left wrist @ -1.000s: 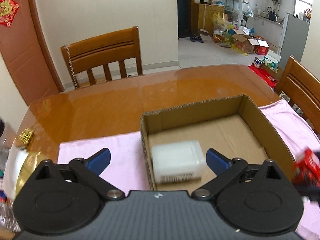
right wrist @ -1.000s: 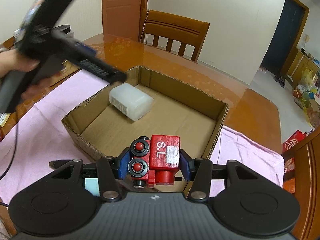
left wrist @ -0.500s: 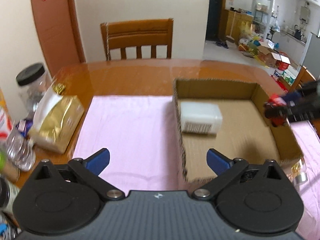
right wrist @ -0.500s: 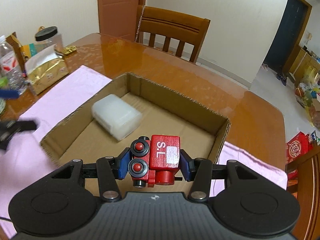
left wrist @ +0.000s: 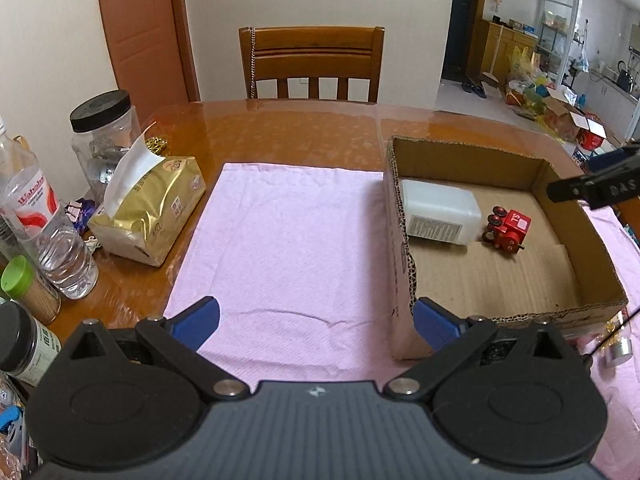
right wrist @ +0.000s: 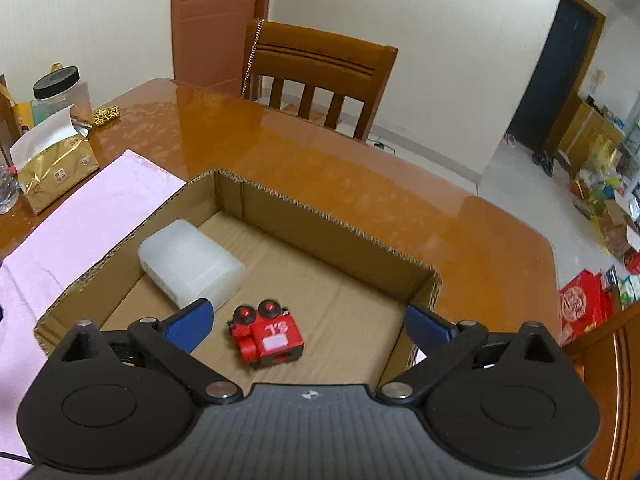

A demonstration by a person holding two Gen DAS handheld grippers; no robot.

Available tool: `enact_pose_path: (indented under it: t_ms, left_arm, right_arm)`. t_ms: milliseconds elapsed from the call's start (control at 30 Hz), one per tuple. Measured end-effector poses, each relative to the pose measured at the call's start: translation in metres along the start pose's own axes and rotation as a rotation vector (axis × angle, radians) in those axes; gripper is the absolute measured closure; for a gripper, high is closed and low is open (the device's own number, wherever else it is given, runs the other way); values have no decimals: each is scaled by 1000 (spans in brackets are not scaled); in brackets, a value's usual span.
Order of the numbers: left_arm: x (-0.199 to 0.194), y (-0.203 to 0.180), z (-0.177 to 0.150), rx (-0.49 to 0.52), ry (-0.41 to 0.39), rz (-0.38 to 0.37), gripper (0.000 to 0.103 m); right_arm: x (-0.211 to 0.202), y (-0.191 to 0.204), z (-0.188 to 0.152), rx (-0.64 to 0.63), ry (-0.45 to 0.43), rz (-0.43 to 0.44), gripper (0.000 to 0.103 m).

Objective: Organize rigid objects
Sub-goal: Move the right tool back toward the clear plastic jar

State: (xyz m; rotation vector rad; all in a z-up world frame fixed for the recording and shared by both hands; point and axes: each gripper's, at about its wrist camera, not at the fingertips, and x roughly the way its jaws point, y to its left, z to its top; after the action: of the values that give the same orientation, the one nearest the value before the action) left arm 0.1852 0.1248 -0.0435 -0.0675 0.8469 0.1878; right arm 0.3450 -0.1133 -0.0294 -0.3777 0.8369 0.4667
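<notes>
An open cardboard box (left wrist: 400, 240) (right wrist: 332, 224) stands on a pink cloth (left wrist: 288, 248). Inside it lie a white plastic container (left wrist: 438, 212) (right wrist: 192, 264) and a red toy train (left wrist: 507, 229) (right wrist: 266, 334) beside it. My right gripper (right wrist: 308, 324) is open and empty, above the box's near side, with the train lying below between its fingers. Part of it shows in the left wrist view (left wrist: 600, 186) over the box's right wall. My left gripper (left wrist: 316, 320) is open and empty, low over the cloth's front edge, left of the box.
On the table's left stand a gold tissue pack (left wrist: 148, 212) (right wrist: 52, 168), a black-lidded jar (left wrist: 104, 136), a water bottle (left wrist: 44, 220) and small jars (left wrist: 24, 344). A wooden chair (left wrist: 312, 64) stands behind the table. A small metal object (left wrist: 618, 350) lies at the right.
My right gripper has opened and let go of the red train, which now lies in the box by the white container. My left gripper has pulled back to the left over the cloth.
</notes>
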Motion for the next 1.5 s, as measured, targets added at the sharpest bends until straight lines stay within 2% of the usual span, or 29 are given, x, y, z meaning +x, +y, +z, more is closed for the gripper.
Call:
enact_pose_path:
  t_ms: [200, 433, 667, 833, 1100, 1267, 1367, 1500]
  left_arm:
    - [-2, -5, -3, 33, -2, -26, 1]
    - [-7, -10, -13, 85, -11, -52, 1]
    - [-15, -14, -28, 149, -17, -75, 1]
    - [-20, -18, -40, 220, -27, -107, 1]
    - [-21, -21, -55, 288, -1, -178, 1]
    - [-25, -15, -60, 308, -2, -207, 1]
    - [-25, -11, -62, 317, -1, -208, 1]
    - [-26, -3, -64, 306, 6, -207, 1]
  right_arm:
    - [-23, 9, -19, 19, 10, -16, 0]
    - [-55, 18, -52, 109, 19, -64, 0]
    - [-70, 29, -107, 270, 104, -138, 0]
    - [-78, 30, -153, 449, 190, -167, 0]
    - [-91, 42, -196, 632, 282, -164, 0]
    - [-89, 57, -215, 743, 346, -116, 0]
    - [-84, 61, -219, 795, 352, -89, 0]
    - [-77, 59, -210, 828, 322, -102, 0]
